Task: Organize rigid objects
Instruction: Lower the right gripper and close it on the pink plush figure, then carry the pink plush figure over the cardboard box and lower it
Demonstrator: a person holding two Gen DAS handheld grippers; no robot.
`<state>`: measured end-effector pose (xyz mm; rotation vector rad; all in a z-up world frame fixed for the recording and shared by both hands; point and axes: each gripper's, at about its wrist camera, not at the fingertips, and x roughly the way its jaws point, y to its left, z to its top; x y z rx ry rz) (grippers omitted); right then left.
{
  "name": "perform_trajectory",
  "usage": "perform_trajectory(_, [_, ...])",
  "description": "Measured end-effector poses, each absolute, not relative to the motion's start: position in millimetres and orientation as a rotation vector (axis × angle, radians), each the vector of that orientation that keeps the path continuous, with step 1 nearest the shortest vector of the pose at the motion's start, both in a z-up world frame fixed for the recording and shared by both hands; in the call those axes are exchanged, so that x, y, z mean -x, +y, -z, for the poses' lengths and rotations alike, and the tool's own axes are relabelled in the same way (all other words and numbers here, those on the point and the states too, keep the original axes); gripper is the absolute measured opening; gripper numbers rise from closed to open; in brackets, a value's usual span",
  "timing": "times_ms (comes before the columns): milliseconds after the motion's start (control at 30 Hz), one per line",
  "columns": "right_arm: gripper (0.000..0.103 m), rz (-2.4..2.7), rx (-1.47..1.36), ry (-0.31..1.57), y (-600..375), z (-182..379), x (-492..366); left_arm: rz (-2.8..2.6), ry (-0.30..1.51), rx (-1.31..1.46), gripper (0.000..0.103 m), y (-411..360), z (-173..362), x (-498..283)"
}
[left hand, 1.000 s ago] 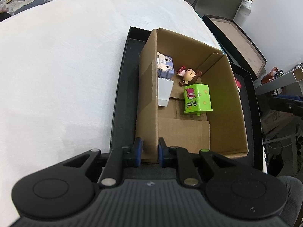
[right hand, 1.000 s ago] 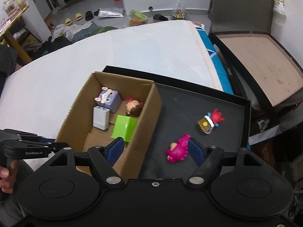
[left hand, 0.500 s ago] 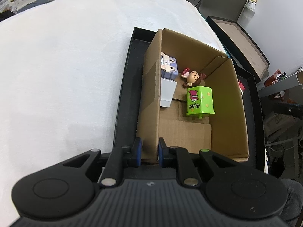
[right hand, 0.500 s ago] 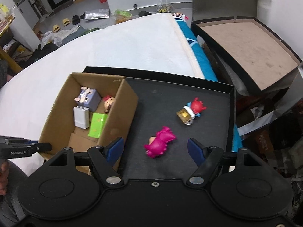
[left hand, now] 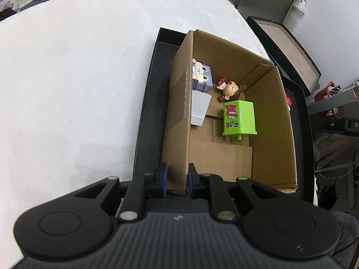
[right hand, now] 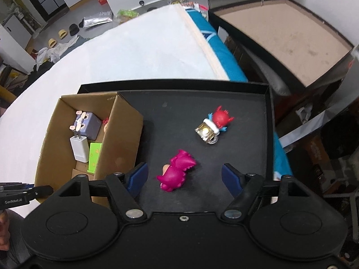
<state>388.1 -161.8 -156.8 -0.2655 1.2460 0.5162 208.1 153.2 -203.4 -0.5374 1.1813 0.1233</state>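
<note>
A cardboard box (left hand: pixel 276 121) stands in a black tray (right hand: pixel 224 103). Inside lie a purple cube toy (left hand: pixel 203 76), a white charger (left hand: pixel 199 109), a brown-haired doll (left hand: pixel 231 89) and a green block (left hand: pixel 239 117). My left gripper (left hand: pixel 177 179) is shut on the box's near left wall. In the right wrist view the box (right hand: pixel 121 139) is at the left. A magenta toy (right hand: pixel 177 172) and a red and gold figure (right hand: pixel 213 127) lie on the tray. My right gripper (right hand: pixel 184 177) is open, just above the magenta toy.
The tray sits on a white padded surface (left hand: pixel 78 78). A large black-framed brown tray (right hand: pixel 280 35) stands beyond the right edge. Clutter and slippers (right hand: pixel 58 35) lie on the floor far behind.
My right gripper has swung right and come down, from over the box wall to over the magenta toy. My left gripper still holds the box wall.
</note>
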Motion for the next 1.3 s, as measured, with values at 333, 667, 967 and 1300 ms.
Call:
perform_trajectory(333, [0.061,-0.483,0.255,1.331,-147,198,-392,-0.119,1.182,0.545,0.017,155,204,-208])
perform_trajectory(667, [0.044,-0.442,0.261,1.380,-137,226,-400,-0.110,1.181,0.551,0.017,158,204,-208])
perform_trajectory(967, [0.035,-0.396,0.262,1.391,-141,240,-399,-0.105,1.182,0.550,0.018,158,205,-210])
perform_trajectory(1300, [0.035,-0.386,0.281,1.369,-135,224,-394,-0.103,1.180,0.542,0.018,156,205,-210])
